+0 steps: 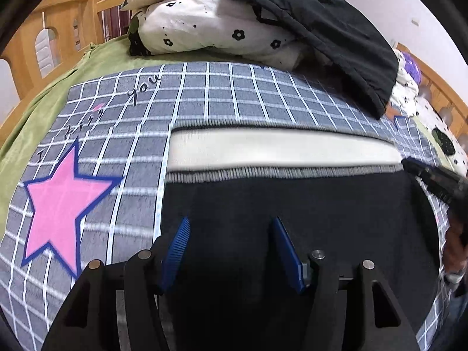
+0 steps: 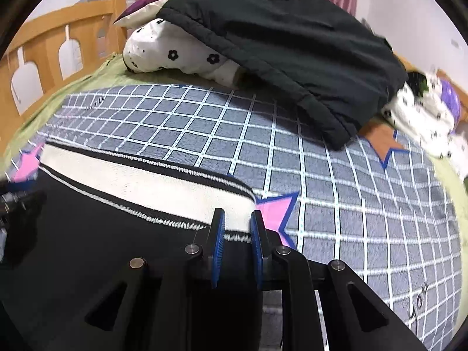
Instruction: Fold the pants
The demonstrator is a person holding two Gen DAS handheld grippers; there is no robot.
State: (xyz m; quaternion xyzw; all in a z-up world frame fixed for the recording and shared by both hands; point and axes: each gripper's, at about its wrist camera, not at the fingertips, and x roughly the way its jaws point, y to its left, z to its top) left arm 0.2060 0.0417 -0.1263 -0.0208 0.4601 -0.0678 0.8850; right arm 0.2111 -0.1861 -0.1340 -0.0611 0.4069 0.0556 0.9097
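Note:
Black pants (image 1: 278,204) with a wide cream waistband (image 1: 278,149) lie flat on a grey checked blanket (image 1: 234,93). My left gripper (image 1: 231,225) is open, its blue fingers spread above the black cloth just below the waistband. In the right wrist view the pants (image 2: 102,234) lie at lower left, the waistband (image 2: 146,181) running to the right corner. My right gripper (image 2: 237,219) stands at that right waistband corner, jaws partly open with a narrow gap over the cloth. The right gripper's body also shows at the right edge of the left wrist view (image 1: 438,181).
A black jacket (image 2: 292,52) drapes over a white flowered quilt (image 1: 210,26) at the back of the bed. Pink stars (image 1: 61,204) mark the blanket. A green sheet (image 1: 44,108) and wooden bed rail (image 2: 58,44) border the left side.

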